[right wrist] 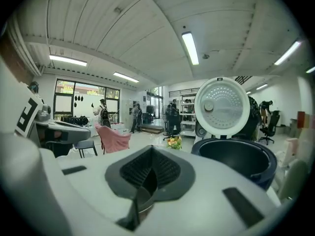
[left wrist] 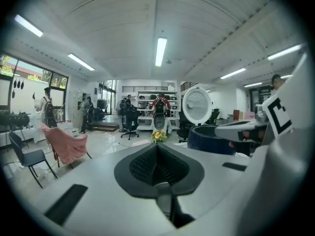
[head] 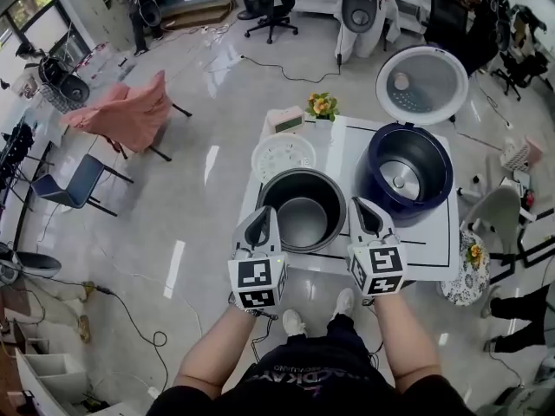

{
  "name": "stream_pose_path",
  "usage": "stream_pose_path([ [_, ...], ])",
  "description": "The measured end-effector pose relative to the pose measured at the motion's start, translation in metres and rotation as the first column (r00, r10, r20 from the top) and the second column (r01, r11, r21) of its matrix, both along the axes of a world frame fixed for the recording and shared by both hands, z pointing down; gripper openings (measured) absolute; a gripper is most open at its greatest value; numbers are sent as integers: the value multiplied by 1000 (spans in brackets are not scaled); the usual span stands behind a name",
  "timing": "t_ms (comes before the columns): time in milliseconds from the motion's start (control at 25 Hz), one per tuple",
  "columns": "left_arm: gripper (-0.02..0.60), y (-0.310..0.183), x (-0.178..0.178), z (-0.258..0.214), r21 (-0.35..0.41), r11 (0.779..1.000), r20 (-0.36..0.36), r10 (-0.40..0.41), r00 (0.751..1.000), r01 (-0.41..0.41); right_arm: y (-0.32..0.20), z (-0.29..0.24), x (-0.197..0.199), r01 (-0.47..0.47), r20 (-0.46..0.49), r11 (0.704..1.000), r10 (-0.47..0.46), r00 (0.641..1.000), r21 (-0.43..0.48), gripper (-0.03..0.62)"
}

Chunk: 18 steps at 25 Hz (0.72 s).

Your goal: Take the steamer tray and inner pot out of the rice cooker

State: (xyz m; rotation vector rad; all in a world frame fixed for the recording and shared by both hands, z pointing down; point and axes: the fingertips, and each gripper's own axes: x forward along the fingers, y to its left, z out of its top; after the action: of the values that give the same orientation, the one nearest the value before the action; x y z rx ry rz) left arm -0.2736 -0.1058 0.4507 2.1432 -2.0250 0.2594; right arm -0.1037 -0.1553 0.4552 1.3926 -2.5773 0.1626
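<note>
Both grippers are pinched shut on metal: the left gripper [head: 267, 218] grips the left rim of the inner pot [head: 302, 222], the right gripper [head: 362, 211] grips the opposite rim, and the pot hangs between them over the white table [head: 438, 237]. The rice cooker [head: 434, 193] stands just right, lid up; the steamer tray [head: 284, 156] lies behind the pot

Bright ceiling tubes [left wrist: 161, 52], floor [head: 211, 165] glare, fisheye edges
</note>
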Motion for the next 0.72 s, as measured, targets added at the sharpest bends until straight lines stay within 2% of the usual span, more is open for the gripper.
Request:
stream_pose_path([
  [240, 3, 10, 40, -16, 40, 985, -34, 171, 985, -169, 28, -28, 19, -40, 63, 999, 38, 997, 29, 2],
  [520, 3, 37, 116, -35, 53, 933, -44, 358, 933, -356, 80, -62, 81, -147, 66, 987, 143, 988, 59, 2],
  [720, 3, 55, 164, -40, 51, 902, -59, 432, 900, -430, 103, -69, 134, -213, 71, 976, 209, 975, 49, 2],
])
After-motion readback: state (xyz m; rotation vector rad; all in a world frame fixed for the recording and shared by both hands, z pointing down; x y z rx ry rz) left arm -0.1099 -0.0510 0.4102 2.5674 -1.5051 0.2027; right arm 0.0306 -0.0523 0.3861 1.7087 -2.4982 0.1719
